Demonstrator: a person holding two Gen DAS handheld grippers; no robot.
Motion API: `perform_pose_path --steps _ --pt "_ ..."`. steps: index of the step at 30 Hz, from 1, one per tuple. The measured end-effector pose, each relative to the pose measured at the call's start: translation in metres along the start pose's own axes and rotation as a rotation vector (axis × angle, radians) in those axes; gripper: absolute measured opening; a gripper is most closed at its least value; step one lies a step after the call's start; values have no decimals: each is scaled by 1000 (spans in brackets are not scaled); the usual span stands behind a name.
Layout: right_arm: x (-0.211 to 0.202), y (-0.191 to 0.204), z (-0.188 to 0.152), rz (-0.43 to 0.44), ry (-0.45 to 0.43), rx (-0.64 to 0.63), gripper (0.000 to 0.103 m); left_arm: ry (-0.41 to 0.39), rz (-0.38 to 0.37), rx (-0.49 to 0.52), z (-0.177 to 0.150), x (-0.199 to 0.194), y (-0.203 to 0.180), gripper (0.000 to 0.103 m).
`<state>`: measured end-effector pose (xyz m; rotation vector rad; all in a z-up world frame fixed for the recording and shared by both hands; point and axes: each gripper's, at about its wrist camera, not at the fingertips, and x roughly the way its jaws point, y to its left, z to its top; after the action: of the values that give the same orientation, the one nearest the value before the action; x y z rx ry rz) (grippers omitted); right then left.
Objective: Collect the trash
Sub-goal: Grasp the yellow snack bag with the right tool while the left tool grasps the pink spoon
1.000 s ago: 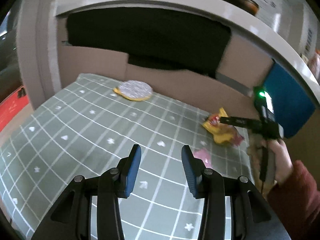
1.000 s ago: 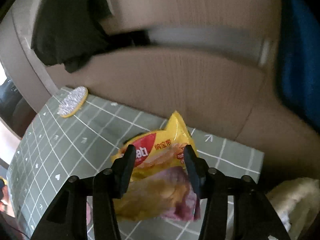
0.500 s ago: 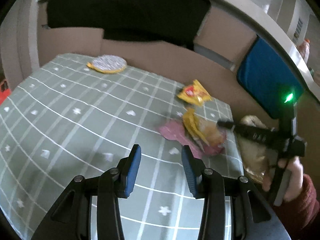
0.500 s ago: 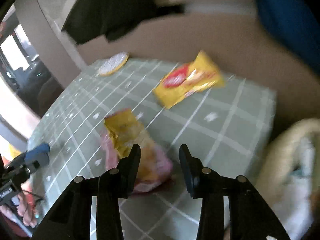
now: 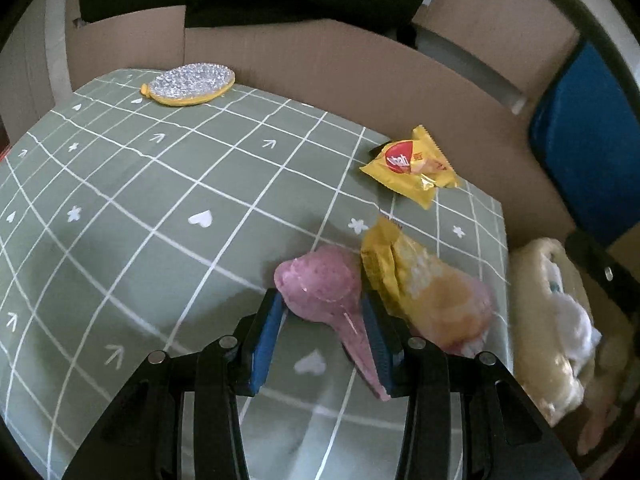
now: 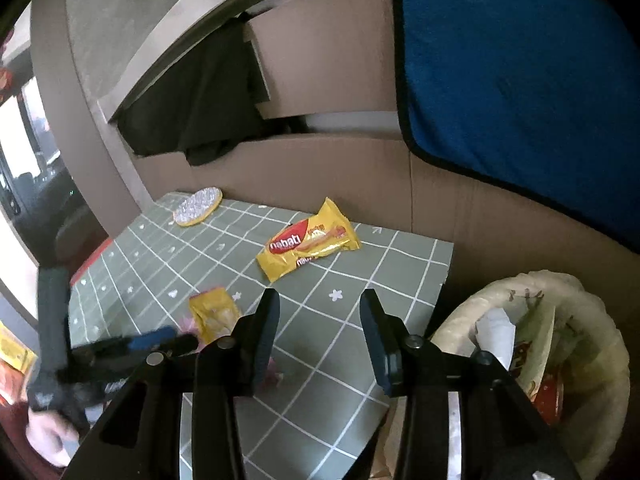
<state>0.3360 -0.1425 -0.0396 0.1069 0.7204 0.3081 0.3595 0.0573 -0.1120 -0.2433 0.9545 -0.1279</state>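
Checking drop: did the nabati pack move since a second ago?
Yes. The nabati pack left the right gripper; it now lies on the cloth near the cardboard wall.

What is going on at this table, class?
A person with tongs in each hand is clearing snack wrappers off a green checked tablecloth. The left tongs stand open around a pink wrapper, with a crumpled yellow wrapper beside it. The right tongs, empty, hover open over the table's corner by the lined trash bin, which holds some rubbish. A yellow biscuit packet lies untouched further back.
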Motion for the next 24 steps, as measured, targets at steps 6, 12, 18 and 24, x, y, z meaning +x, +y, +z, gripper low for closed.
perform_pose_path --steps 6,12,18,24 --pt "10 13 -7 18 22 -52 40 -15 21 57 1 4 1 40" --pt "25 41 -17 112 80 -149 44 -15 76 106 -13 -19 35 39" --pt "54 91 -33 81 137 -386 45 -6 20 114 -36 -53 80 39" --pt "95 105 -35 -14 169 -481 47 -44 -31 161 -51 -72 82 40"
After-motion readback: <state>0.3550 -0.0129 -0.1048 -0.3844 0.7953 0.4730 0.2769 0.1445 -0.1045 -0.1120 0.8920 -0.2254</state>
